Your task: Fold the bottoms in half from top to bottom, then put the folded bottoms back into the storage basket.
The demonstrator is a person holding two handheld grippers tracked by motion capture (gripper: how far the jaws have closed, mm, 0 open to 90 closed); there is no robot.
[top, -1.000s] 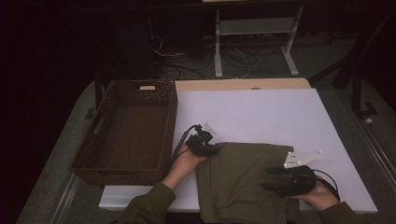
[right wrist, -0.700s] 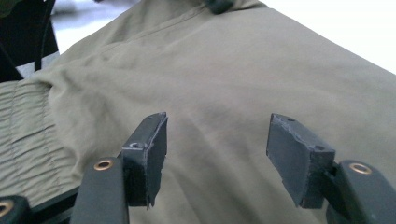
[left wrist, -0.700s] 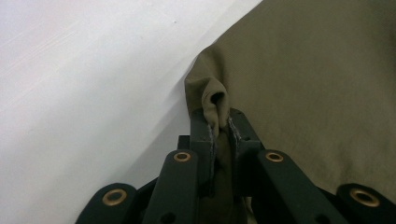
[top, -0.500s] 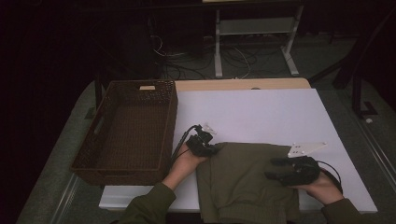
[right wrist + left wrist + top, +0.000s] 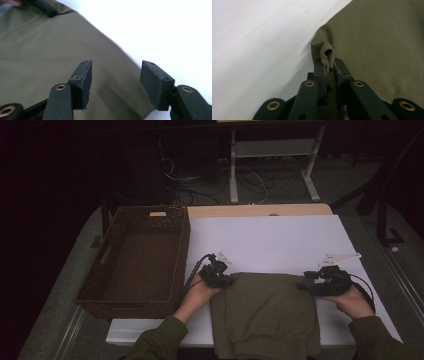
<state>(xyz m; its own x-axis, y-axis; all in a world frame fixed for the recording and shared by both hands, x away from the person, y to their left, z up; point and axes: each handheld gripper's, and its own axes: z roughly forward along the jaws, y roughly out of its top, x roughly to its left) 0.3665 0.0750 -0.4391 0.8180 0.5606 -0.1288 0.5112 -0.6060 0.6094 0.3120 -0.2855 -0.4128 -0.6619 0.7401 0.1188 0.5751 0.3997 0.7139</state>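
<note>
Overhead, white table (image 5: 280, 240) amid dark room.

Basket (image 5: 135, 260) left of trousers (image 5: 265, 315), both on table (image 5: 280, 240)

Right gripper (image 5: 115, 82) above olive garment's (image 5: 50, 50) edge near white table (image 5: 162, 30), jaws parted, nothing between, just been closing.

Your olive-green folded garment (image 5: 267, 312) lay flat at the white table's near edge, its far left corner bunched into a small pinched fold.
</note>
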